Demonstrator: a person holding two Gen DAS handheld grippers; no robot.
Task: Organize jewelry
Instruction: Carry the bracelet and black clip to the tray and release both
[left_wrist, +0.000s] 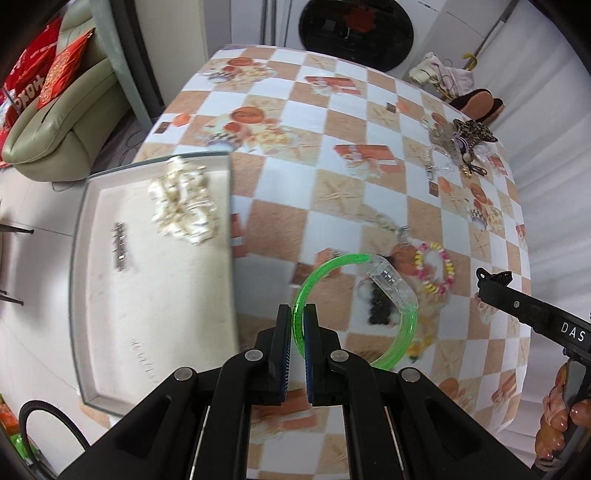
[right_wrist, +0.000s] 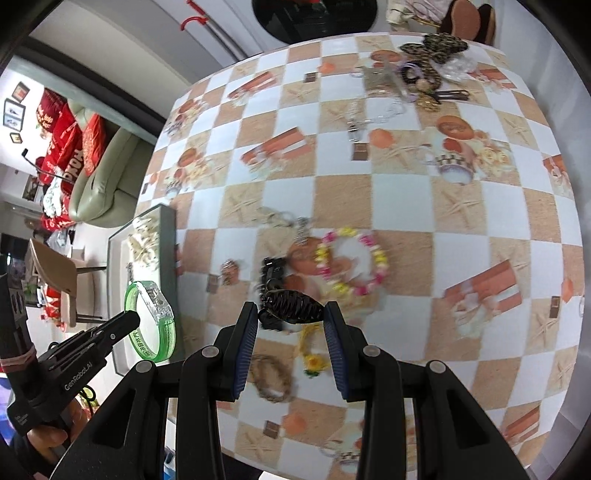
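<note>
The left tongs (left_wrist: 299, 325) were clenched on a translucent green bangle (left_wrist: 354, 306) with a clear plastic segment, low in the frame beside the pale shallow tray (left_wrist: 88, 258). The right tongs (right_wrist: 290, 332) gripped a glossy black ridged hair claw (right_wrist: 291, 304) above the checkered tabletop (right_wrist: 406, 206). A blurred beaded bracelet (right_wrist: 352, 262) lay just beyond it.

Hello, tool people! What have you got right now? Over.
Left tool shut on green bracelet, beside tray. Right tool holds black hair clip. Nothing in the way.
</note>
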